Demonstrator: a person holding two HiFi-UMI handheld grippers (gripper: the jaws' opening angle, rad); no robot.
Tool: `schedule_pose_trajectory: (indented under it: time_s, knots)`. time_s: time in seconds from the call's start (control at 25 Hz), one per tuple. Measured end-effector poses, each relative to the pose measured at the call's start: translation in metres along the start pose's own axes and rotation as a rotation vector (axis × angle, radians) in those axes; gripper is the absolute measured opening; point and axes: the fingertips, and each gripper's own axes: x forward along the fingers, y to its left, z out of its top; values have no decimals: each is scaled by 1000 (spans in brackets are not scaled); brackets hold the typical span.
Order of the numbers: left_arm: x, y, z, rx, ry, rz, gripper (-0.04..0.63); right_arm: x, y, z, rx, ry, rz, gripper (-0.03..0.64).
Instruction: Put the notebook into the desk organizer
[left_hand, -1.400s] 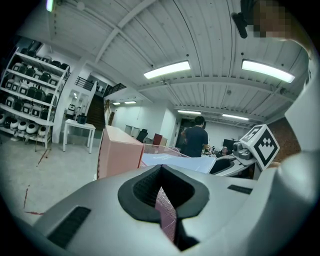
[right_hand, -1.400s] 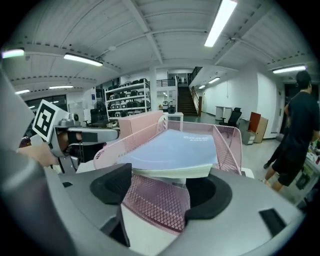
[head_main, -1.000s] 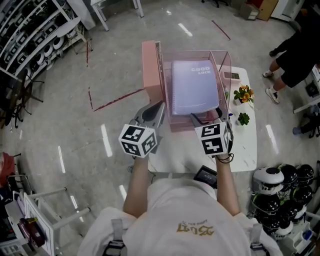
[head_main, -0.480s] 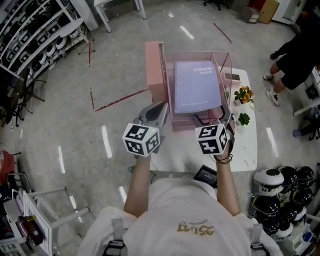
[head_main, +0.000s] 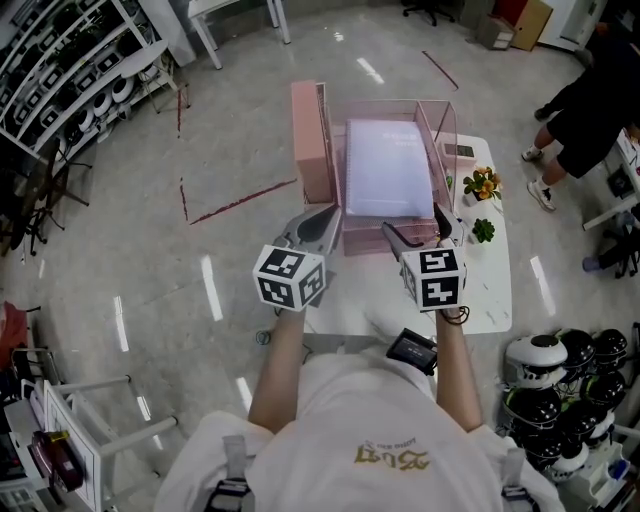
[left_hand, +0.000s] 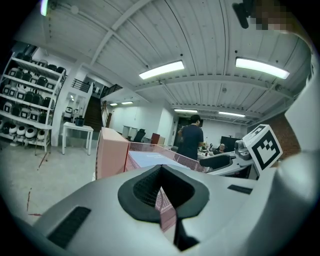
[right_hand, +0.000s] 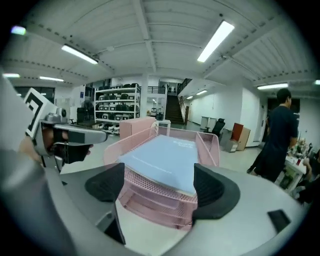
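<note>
The pale lilac notebook (head_main: 388, 168) lies flat in the top tray of the pink mesh desk organizer (head_main: 345, 240) on the white table. In the right gripper view the notebook (right_hand: 162, 157) fills that tray of the organizer (right_hand: 155, 200). My right gripper (head_main: 413, 222) hovers just short of the organizer's near edge. Its jaws stand wide, are closing slightly, and nothing is between them (right_hand: 159, 182). My left gripper (head_main: 322, 212) is shut and empty, at the organizer's near left corner. The left gripper view shows its pads together (left_hand: 165, 210), with the notebook (left_hand: 150, 159) beyond.
A pink box (head_main: 310, 140) stands upright against the organizer's left side. Two small potted plants (head_main: 484, 186) (head_main: 484, 232) sit on the table (head_main: 490, 290) to the right. A black device (head_main: 412, 350) lies at the near edge. A person (head_main: 590, 110) stands far right.
The notebook has settled flat into the top tray. My right gripper has let go of its near edge, opened wider and drawn back a little. The left gripper barely moved.
</note>
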Motion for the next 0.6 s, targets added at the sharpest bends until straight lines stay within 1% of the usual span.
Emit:
schedule_pose_trajectory:
  time_s: [0.08, 0.16, 0.24, 0.36, 0.6]
  knots:
    - [-5, -6, -3, 0, 0, -3, 18, -5, 10, -6, 31, 1, 48, 424]
    - [-9, -13, -5, 2, 2, -6, 18, -14, 14, -9, 69, -16, 67, 392]
    - [-13, -20, -6, 7, 3, -9, 18, -24, 16, -7, 123, -52, 73, 335]
    - [-20, -29, -8, 13, -2, -5, 18, -38, 22, -6, 182, -102, 107, 249]
    - [-34, -46, -17, 16, -4, 0, 18, -66, 24, -7, 271, -184, 131, 163]
